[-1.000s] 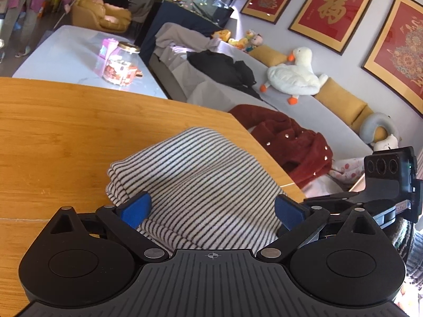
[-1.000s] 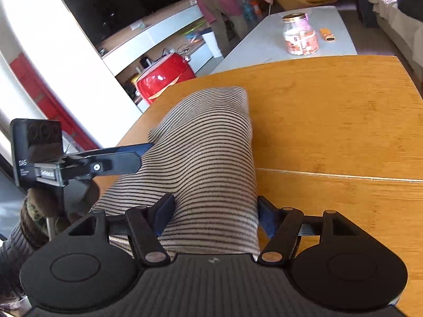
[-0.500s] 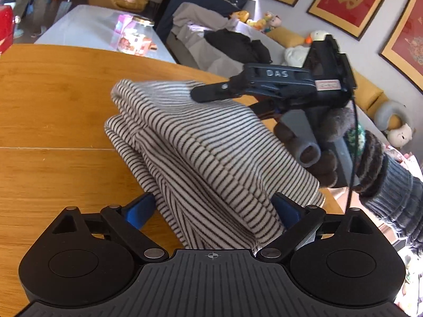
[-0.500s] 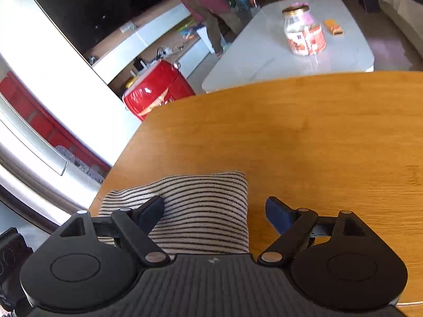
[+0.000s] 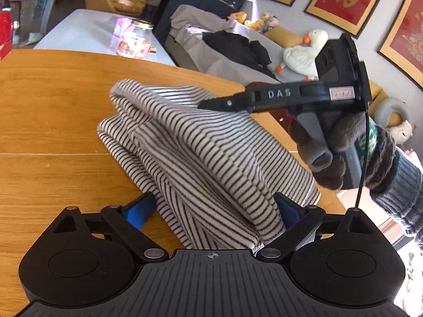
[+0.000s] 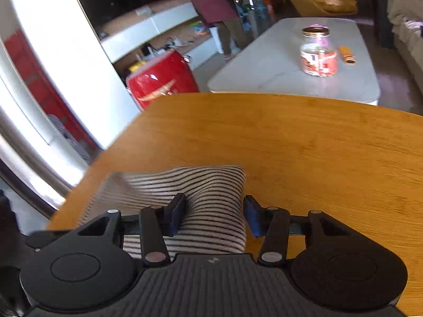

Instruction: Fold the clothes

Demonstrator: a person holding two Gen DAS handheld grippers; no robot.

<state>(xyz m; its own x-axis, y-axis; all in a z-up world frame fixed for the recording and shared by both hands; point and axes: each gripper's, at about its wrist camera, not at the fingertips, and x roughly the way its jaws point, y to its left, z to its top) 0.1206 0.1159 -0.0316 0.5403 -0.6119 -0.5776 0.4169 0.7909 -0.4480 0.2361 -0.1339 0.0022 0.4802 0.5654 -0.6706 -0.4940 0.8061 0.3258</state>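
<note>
Nearest the left wrist camera, the left gripper point(image 5: 211, 208) stands wide open astride the bunched near end of the striped garment point(image 5: 201, 153), its blue pads beside the cloth without visibly pinching it. The garment lies in a thick, uneven bundle on the wooden table point(image 5: 53, 105), near its right edge. A second ago it lay flatter and longer; since then a layer has been carried over, and the heap is now doubled and rumpled. The right gripper point(image 6: 214, 216) has just been closing its jaws about a narrow fold of the striped garment point(image 6: 211, 198); the left pad touches the stripes, the right pad sits at the cloth's edge, and whether it truly grips cannot be told. In the left view, the right gripper point(image 5: 224, 103) reaches over the bundle's far side. The fold seems partly done, still needing to be smoothed. Farther off, a glass jar point(image 6: 318, 52) stands on the white coffee table point(image 6: 264, 79); its contents look reddish but cannot be made out.
</note>
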